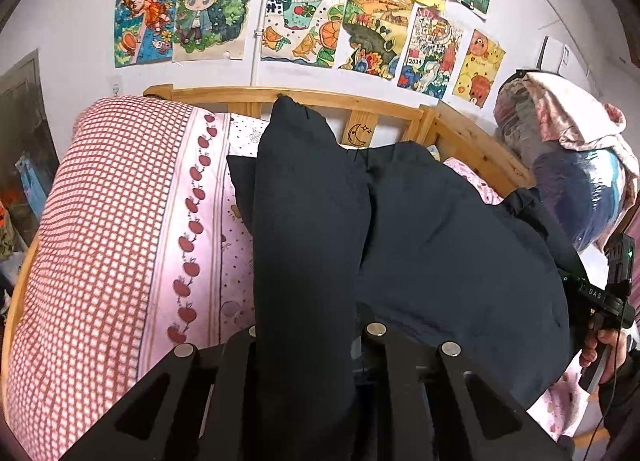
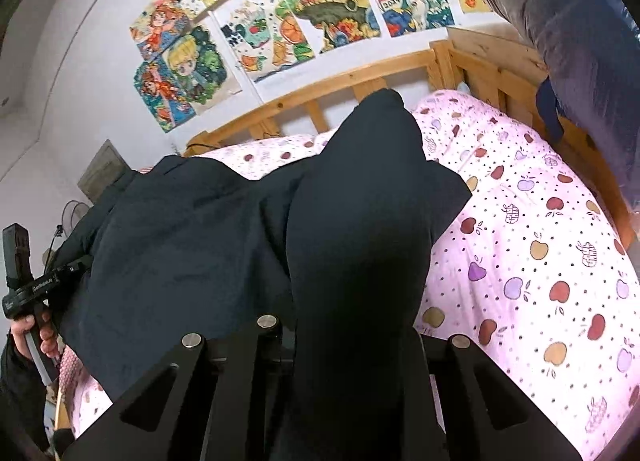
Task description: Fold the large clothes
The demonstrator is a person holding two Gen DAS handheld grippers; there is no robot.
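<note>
A large dark navy garment [image 1: 440,229] lies spread over the bed and is lifted at two places. In the left wrist view a fold of it [image 1: 304,221] rises out of my left gripper [image 1: 308,329], which is shut on it; the cloth covers the fingertips. In the right wrist view another fold of the garment [image 2: 360,229] stands up out of my right gripper [image 2: 352,329], likewise shut on it. Each view shows the other gripper at its edge, held by a hand: the right gripper [image 1: 612,297] and the left gripper [image 2: 28,289].
The pink apple-print bedsheet [image 2: 540,261] covers the bed. A red-checked quilt [image 1: 100,229] is heaped at the left. The wooden bed rail [image 1: 360,101] runs along the wall with drawings [image 1: 304,25]. Bagged bedding [image 1: 568,165] is piled at the right end.
</note>
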